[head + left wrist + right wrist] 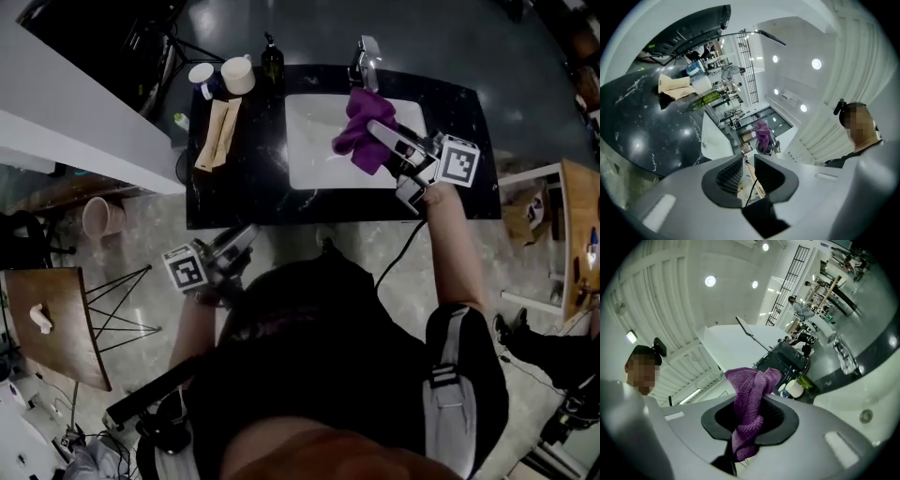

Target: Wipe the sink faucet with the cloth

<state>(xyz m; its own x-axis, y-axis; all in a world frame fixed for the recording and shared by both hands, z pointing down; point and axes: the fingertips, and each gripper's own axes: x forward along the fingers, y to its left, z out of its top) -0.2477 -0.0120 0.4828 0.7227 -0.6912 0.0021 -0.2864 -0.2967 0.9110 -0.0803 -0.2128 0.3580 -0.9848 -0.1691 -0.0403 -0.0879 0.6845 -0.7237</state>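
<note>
A chrome faucet (366,58) stands at the back rim of the white sink (314,155), which is set in a black counter (234,192). My right gripper (377,128) is over the basin just in front of the faucet, shut on a bunched purple cloth (359,131). In the right gripper view the cloth (750,394) hangs pinched between the jaws of that gripper (749,416). My left gripper (240,242) is held off the counter's front edge, away from the sink. Its jaws (749,173) stand a narrow slit apart with nothing between them. The cloth (763,133) shows far off in the left gripper view.
Two cups (237,73) and a dark bottle (272,58) stand at the counter's back left, with beige packets (217,131) lying in front of them. A wooden stool (47,319) is on the floor at left. A white shelf (530,178) is at right.
</note>
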